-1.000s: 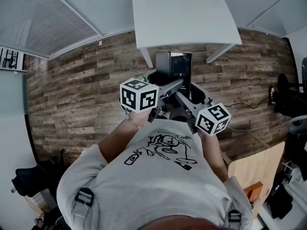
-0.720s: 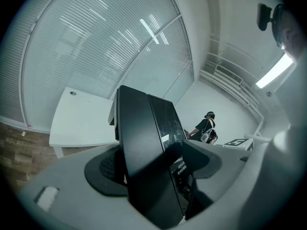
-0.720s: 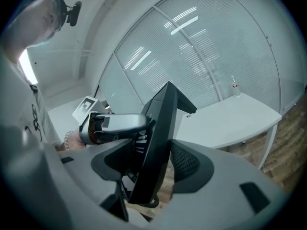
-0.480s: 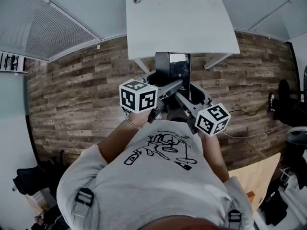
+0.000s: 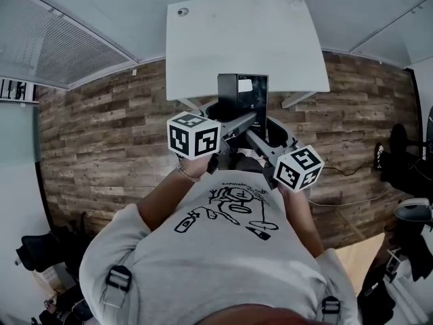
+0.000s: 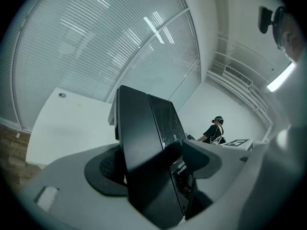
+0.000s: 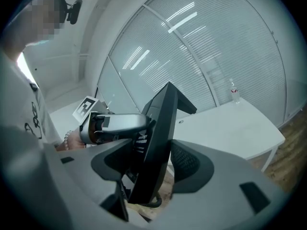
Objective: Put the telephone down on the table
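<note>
A black desk telephone (image 5: 243, 98) is held upright between both grippers, just short of the near edge of the white table (image 5: 203, 46). My left gripper (image 5: 237, 124) is shut on its left side and my right gripper (image 5: 252, 135) on its right side. In the left gripper view the telephone (image 6: 148, 157) fills the jaws, its dark glossy face turned right. In the right gripper view the telephone (image 7: 160, 143) shows edge-on between the pads (image 7: 189, 164), with the left gripper (image 7: 112, 126) behind it. The white table (image 7: 230, 128) lies beyond.
The white table (image 6: 62, 133) stands on a wood-plank floor (image 5: 101, 141) against a blinds-covered glass wall (image 5: 54, 39). A small bottle (image 7: 233, 92) stands at the table's far corner. Another person (image 6: 214, 131) stands far off. A cable (image 5: 345, 171) lies on the floor at right.
The table has come nearer in the head view; the telephone, still held by both grippers, now overlaps its near edge. The grip has not changed.
</note>
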Demonstrator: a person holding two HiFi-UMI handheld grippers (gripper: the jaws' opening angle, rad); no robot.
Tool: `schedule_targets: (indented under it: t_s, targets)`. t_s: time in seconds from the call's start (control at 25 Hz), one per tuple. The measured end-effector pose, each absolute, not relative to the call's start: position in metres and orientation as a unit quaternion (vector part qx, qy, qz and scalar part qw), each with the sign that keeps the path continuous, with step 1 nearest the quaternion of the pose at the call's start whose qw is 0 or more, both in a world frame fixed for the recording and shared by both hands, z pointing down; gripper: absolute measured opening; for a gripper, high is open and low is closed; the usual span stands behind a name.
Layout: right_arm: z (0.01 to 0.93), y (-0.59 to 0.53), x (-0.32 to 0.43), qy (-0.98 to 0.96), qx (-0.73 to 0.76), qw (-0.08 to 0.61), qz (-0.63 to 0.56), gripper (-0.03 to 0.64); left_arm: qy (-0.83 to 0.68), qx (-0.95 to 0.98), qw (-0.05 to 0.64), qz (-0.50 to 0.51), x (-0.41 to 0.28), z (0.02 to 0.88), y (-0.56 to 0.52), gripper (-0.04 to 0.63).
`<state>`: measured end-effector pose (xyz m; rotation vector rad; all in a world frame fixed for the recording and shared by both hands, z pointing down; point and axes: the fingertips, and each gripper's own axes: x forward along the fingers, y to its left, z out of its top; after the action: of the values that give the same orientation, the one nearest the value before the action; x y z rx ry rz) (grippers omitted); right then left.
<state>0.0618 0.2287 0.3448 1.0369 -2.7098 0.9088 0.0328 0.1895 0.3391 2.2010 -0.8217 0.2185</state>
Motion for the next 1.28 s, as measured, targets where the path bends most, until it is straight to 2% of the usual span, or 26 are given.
schedule_targets:
  t_s: [0.36,0.76,1.28]
  targets:
    - [0.346,0.192,0.092,-0.896,0.324,0.059,0.298,0.239,-0.335,0.854,0.392,0.072,0.061,0.342,0.155,0.350]
    - [0.353,0.156,0.076,-0.895,0.319,0.061,0.306,0.239,-0.342,0.848,0.398,0.073,0.045,0.349,0.119,0.350]
    - [0.366,0.036,0.035,-0.892,0.312,0.070,0.319,0.239,-0.347,0.839,0.412,0.071,0.003,0.364,-0.001,0.350]
